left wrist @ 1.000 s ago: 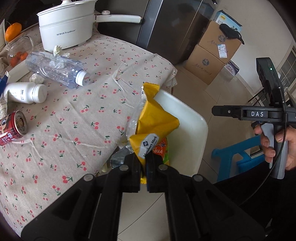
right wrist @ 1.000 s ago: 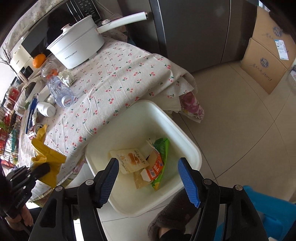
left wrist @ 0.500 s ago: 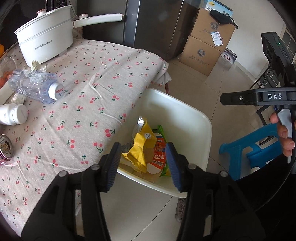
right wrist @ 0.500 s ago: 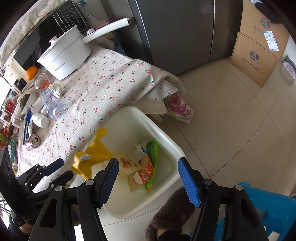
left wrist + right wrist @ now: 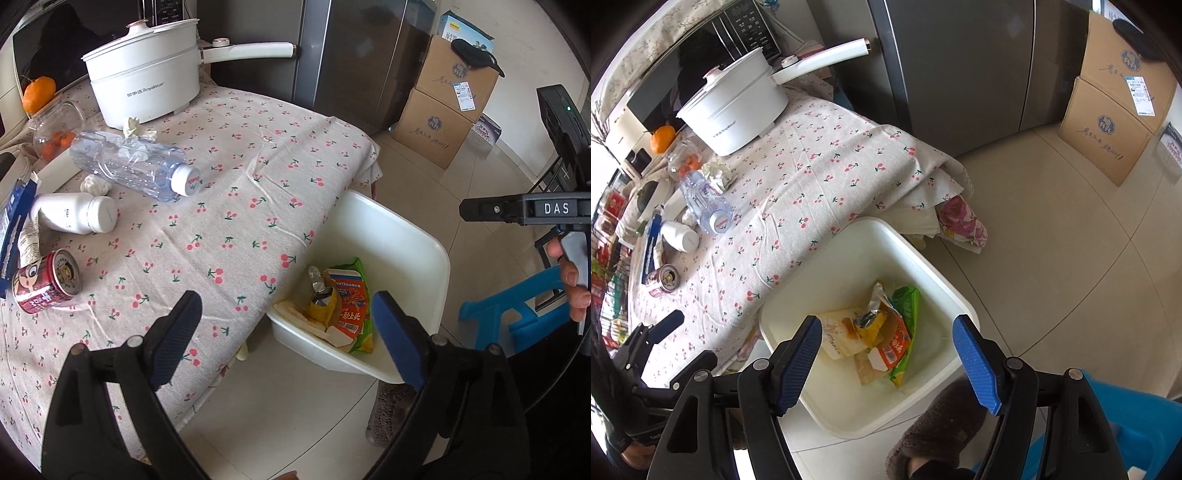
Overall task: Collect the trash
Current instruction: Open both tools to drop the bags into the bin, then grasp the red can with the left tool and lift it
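While both pairs of jaws are opening with nothing between them, the left gripper [image 5: 286,325] hangs over the table edge and the near rim of a white plastic bin [image 5: 441,280], and the right gripper [image 5: 886,354] hangs over the same bin [image 5: 923,258] from the floor side. Inside the bin lies the collected trash: a crumpled yellow snack bag [image 5: 323,302], an orange-and-white wrapper [image 5: 349,299] and a green packet [image 5: 351,266], heaped together against the wall nearest the table. A grey slipper [image 5: 938,424] shows on the tiled floor just beside the bin, and a blue stool [image 5: 517,314] stands near it. On the cherry-print tablecloth [image 5: 240,192], more items lie well apart from the bin: a red drink can [image 5: 46,282] on its side, a white pill bottle [image 5: 75,213] on its side beyond it, a small crumpled tissue [image 5: 96,184], and a clear plastic water bottle [image 5: 133,166] lying with its cap toward the camera. Farther back stand a white electric pot [image 5: 144,85] with a long handle, a glass jar [image 5: 55,129], and an orange [image 5: 38,94]. Cardboard boxes [image 5: 447,103] are stacked against the far wall beside a grey refrigerator [image 5: 354,55].
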### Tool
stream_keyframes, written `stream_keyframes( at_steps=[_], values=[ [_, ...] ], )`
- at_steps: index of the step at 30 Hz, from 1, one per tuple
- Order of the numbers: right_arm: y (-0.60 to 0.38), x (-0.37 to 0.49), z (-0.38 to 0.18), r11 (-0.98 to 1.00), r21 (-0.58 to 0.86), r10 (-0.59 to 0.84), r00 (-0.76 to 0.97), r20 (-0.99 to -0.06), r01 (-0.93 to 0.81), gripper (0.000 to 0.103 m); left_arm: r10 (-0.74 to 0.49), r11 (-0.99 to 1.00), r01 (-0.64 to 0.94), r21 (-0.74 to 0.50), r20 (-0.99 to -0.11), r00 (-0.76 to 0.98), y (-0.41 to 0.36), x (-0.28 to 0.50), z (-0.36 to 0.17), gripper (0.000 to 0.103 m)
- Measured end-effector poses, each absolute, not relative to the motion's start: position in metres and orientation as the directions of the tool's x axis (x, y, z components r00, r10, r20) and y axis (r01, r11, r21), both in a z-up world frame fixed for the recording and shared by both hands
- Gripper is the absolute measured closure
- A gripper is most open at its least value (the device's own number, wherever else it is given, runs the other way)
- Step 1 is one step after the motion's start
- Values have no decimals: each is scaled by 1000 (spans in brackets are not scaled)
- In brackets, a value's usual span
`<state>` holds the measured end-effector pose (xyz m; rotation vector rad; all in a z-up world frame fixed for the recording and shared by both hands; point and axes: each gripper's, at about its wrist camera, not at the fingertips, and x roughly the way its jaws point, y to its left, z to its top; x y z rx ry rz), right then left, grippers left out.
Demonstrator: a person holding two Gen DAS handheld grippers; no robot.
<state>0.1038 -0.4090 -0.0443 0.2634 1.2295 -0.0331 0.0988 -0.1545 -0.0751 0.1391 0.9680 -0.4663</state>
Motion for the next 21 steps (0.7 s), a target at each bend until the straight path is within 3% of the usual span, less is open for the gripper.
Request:
stream_keyframes(
  at_steps=[12, 21],
  values=[
    [-354, 126, -36, 984, 160, 126, 332, -935, 75, 24, -204, 956, 291, -43, -811, 548, -81, 106, -55, 7],
    [-301, 144, -33, 988, 154, 151, 324, -934, -16, 23, -90, 996, 52, -73, -789, 607, 13, 132, -52, 1]
  ],
)
